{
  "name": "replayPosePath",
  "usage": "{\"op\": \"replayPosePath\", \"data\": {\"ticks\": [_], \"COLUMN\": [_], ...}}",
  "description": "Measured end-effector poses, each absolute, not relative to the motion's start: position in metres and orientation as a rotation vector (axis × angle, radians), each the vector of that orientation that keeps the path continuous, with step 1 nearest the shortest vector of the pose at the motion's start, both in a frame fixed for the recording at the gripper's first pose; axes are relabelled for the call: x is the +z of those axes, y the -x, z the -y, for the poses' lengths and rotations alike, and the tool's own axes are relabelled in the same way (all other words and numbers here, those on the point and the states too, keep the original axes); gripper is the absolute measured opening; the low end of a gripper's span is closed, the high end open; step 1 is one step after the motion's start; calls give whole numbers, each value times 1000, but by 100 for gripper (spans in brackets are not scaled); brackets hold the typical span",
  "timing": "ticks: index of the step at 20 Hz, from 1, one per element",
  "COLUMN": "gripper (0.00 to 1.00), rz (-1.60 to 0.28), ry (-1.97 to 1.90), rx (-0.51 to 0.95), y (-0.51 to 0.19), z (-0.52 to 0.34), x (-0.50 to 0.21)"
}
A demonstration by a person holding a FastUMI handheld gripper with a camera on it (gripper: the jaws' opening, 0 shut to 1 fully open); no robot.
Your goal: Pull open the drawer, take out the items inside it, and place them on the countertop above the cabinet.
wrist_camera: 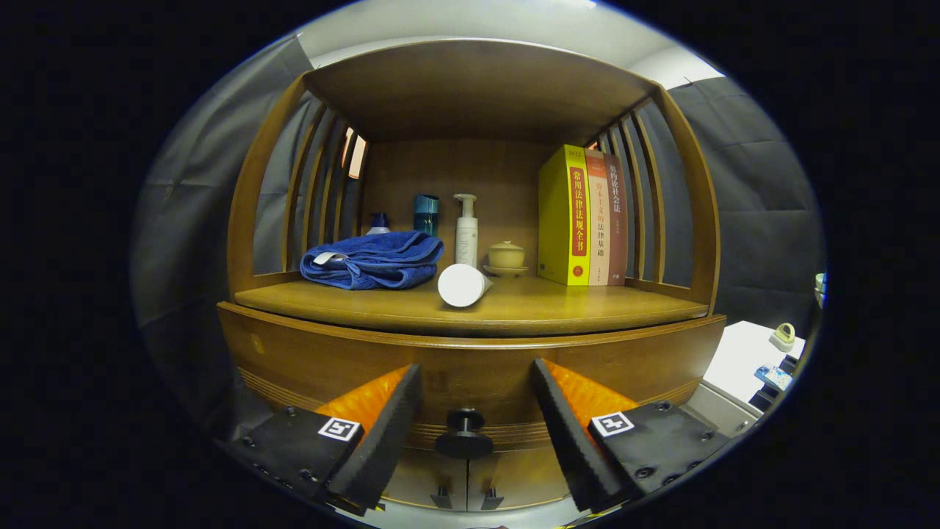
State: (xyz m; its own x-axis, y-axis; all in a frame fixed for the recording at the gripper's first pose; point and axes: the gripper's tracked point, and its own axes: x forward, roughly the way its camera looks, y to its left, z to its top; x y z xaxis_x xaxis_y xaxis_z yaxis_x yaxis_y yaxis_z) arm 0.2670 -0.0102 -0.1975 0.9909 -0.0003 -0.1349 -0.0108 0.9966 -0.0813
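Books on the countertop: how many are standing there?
3, upright side by side at the right end: yellow book, pale middle book, brown book. More may hide behind.

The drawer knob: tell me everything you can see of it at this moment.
The knob is dark and round, a small cap on a short neck above a wider disc base, with a matte look. It projects from the middle of the wooden drawer front, below the countertop. It sits in the gap of the open tongs, whose fingers stand on either side of it without touching.
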Motion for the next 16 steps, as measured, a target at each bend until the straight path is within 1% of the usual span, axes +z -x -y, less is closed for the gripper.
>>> {"op": "replayPosePath", "data": {"ticks": [11,16], "gripper": [99,99], "rz": [-131,-105], "ry": [46,26], "rx": [13,5], "y": [-277,-246], "z": [10,12], "x": [-194,-161]}}
